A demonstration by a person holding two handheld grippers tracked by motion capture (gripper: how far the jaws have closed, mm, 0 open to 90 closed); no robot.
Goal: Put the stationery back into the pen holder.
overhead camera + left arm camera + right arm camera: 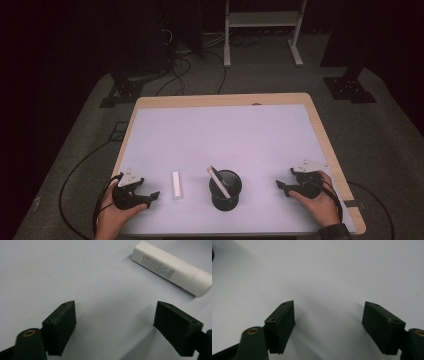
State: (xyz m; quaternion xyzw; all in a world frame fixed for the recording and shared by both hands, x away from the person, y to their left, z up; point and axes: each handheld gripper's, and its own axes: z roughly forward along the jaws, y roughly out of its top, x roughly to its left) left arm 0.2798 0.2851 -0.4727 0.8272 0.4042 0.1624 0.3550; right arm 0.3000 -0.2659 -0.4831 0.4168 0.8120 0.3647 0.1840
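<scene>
The white tube (pixel 176 185) lies flat on the counter (pixel 225 130) at two o'clock of the left gripper (pixel 150 199) (jaws wide, empty) — a shallow grasp could roll it away; the right gripper (pixel 282 187) also stands wide, empty.

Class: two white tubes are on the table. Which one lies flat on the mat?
The white tube beside the left gripper lies flat; the other tube leans inside the black cup.

Both grippers, left (pixel 150 198) and right (pixel 282 187), rest low, fingers apart.
</scene>
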